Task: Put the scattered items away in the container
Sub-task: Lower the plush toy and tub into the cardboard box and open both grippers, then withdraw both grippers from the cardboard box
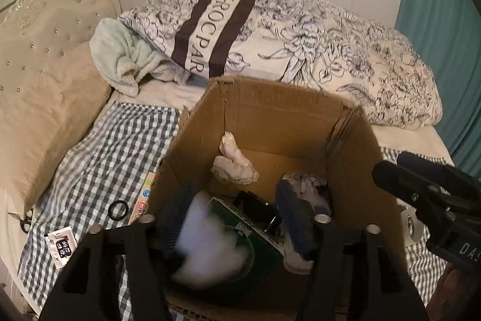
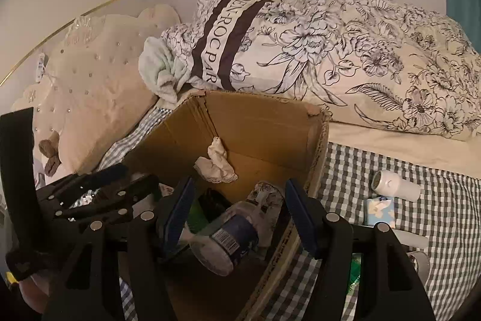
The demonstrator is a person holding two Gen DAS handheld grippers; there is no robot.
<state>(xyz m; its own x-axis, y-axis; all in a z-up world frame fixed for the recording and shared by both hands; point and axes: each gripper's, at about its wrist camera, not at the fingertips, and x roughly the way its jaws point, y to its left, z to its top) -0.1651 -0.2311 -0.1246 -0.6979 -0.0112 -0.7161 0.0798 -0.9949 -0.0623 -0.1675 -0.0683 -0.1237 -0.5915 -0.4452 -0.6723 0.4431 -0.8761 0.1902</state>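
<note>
An open cardboard box (image 1: 270,110) stands on the bed; it also shows in the right wrist view (image 2: 258,122). Inside lie a white sock (image 1: 233,163), a green packet (image 1: 255,242) and patterned cloth (image 1: 303,182). My left gripper (image 1: 237,218) is open over the box, and a blurred white item (image 1: 207,236) is between its fingers, apparently falling free. My right gripper (image 2: 237,215) is open over the box, and a clear bottle with a blue label (image 2: 228,233) lies tilted below it, loose. The right gripper also shows in the left wrist view (image 1: 421,188).
On the checked blanket (image 1: 114,146) left of the box lie a black ring (image 1: 117,209), a sachet (image 1: 60,245) and a flat packet (image 1: 145,194). Right of the box lie a white cylinder (image 2: 396,185) and a tissue pack (image 2: 378,211). Pillows and a floral duvet (image 2: 360,59) lie behind.
</note>
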